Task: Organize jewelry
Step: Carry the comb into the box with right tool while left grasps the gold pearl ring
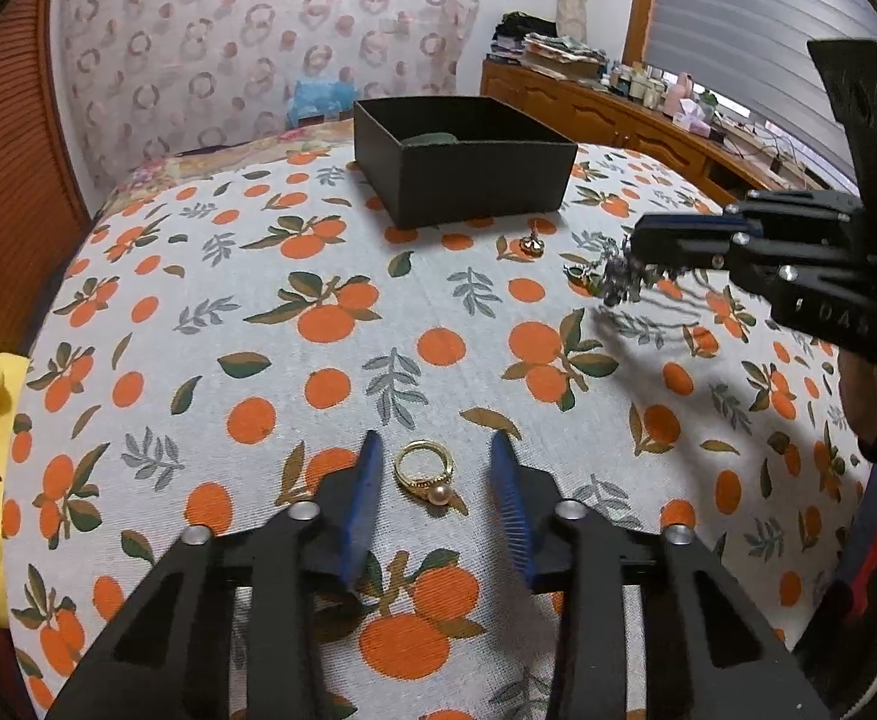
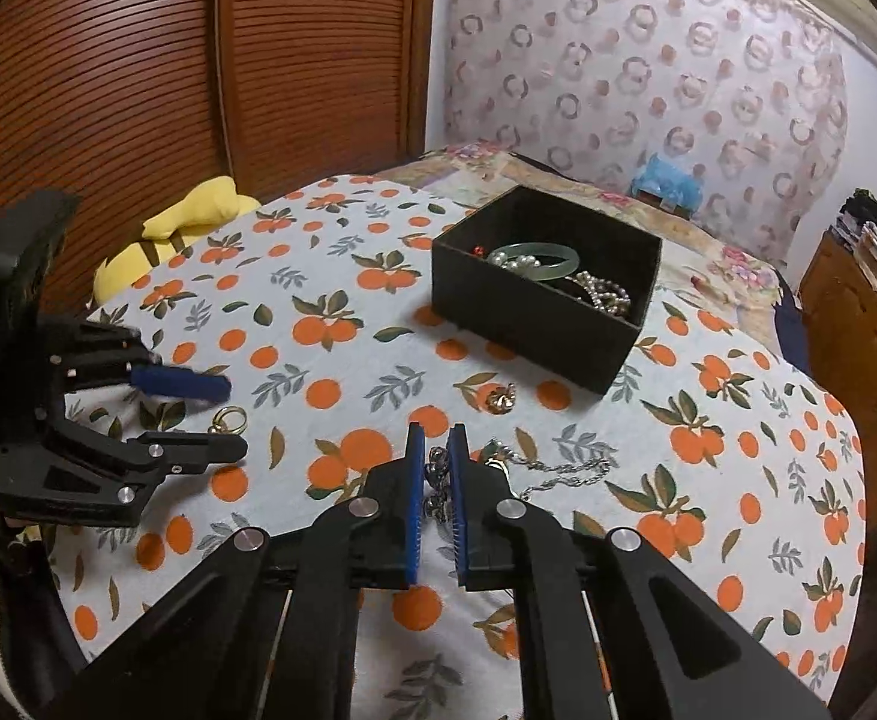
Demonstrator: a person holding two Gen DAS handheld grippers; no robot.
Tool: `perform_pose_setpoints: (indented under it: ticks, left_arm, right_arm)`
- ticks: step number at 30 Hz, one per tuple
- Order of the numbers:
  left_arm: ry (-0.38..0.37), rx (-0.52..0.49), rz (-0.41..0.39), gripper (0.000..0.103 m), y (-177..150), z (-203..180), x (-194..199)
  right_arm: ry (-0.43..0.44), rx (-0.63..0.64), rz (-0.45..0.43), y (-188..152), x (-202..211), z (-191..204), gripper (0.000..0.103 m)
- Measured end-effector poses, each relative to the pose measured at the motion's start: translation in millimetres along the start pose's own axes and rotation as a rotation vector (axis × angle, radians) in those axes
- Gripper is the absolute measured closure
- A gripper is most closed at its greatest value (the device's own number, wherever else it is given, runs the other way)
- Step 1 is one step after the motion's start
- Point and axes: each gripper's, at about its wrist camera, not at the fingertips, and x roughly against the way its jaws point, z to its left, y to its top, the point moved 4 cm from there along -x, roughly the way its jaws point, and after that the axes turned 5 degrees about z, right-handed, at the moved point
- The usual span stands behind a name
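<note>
Two grippers — left fingers (image 1: 372, 468) apart, ring (image 1: 425, 471) between | right fingers (image 2: 417, 462) clamp necklace (image 2: 558, 471).

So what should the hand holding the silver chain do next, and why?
Probably carry it over to the black box and let go. The right gripper has its fingers shut on the silver chain, part of which trails on the cloth, and the box already holds a green bangle and pearls.

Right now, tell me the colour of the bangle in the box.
Pale green bangle, in the black box; clearest in the right wrist view.
</note>
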Motion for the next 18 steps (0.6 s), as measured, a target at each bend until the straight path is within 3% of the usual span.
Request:
perform_pose_setpoints:
  ticks: [2, 9, 18]
  left_arm:
    - [0.016, -0.007, -0.004, 0.084, 0, 0, -1]
    - [-0.006, 0.001, -0.028, 0.084, 6, -2, 4]
    - [-0.004, -0.046, -0.078, 0.084, 36, -15, 12]
  right_arm:
    - [-0.003, 0.001, -0.005, 1, 2, -1, 0.094]
    - [0.008, 0.003, -0.024, 7, 10, -7, 0.094]
    - [0.009, -0.004, -0.060, 27, 23, -21, 0.094]
